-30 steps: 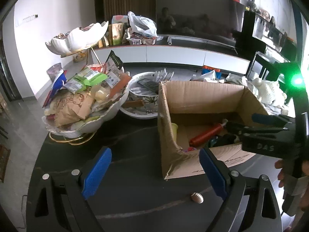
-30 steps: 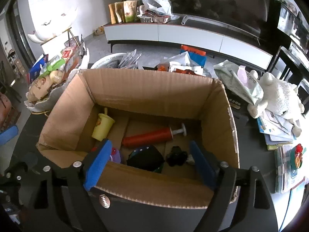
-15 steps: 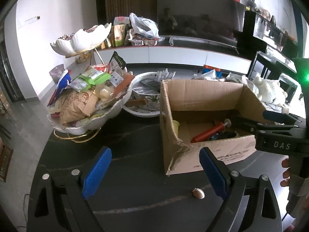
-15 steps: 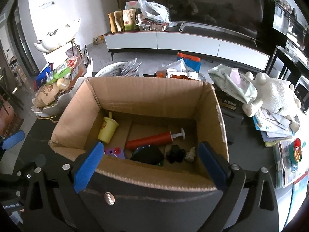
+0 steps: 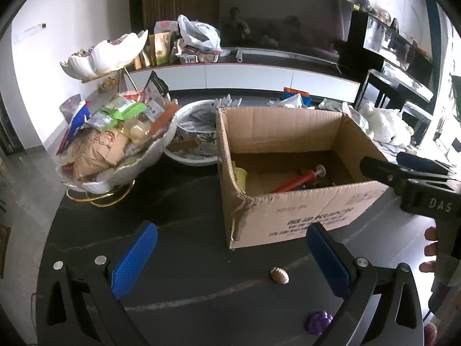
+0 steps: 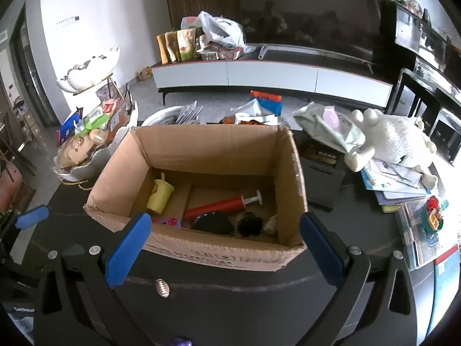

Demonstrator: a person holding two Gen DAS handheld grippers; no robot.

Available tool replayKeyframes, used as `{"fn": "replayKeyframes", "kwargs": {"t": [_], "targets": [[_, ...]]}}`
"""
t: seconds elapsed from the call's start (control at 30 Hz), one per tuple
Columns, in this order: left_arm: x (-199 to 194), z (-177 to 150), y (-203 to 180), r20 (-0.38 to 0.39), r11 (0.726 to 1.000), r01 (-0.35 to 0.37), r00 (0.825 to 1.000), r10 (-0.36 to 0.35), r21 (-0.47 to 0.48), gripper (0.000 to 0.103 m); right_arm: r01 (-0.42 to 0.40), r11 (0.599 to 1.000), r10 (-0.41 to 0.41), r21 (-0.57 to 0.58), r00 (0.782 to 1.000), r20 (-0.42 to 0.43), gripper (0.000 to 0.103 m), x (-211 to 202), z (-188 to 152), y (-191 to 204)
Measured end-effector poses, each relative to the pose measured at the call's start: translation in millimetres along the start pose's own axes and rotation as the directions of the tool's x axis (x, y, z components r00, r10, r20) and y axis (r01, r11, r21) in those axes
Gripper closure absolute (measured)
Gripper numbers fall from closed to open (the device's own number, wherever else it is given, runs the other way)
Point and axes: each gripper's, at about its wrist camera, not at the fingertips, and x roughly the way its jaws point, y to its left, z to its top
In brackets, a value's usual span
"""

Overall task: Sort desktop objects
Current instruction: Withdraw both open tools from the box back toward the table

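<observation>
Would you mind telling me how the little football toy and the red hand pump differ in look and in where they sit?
The football toy is a small brown-and-white oval; the red hand pump is a long tube with a white handle. The football toy lies on the dark table in front of the cardboard box; the pump lies inside the box. Neither one is held.

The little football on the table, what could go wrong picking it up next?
1. The little football is small and rounded; wide pads could squirt it across the smooth dark table.
2. The purple toy lies close by and might get knocked.
3. The left gripper and right gripper, jaws opening with nothing between them, could collide.
</observation>
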Motion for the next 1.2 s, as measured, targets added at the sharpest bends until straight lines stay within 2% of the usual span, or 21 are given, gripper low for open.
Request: {"fn": "replayKeyframes", "kwargs": {"t": [0.23, 0.47, 1.2], "targets": [[0.1, -3.9, -3.7, -0.002, 1.0, 0.004, 1.0, -0.004, 0.009, 0.001, -0.026, 1.0, 0.025, 0.012, 1.0, 0.005, 0.001, -8.9, -7.9, -4.6], [-1.6, -7.1, -6.1, 0.002, 1.0, 0.003, 1.0, -0.004, 0.014, 0.001, -0.014, 1.0, 0.014, 0.008, 0.999, 0.031, 0.001, -16.5, -12.8, -6.4], [-9.0, -17.6, -8.8, -0.004, 1.0, -0.007, 1.0, 0.007, 0.026, 0.001, -0.04, 0.999, 0.04, 0.031, 0.999, 0.015, 0.001, -30.6, -33.3, -9.6]]}}
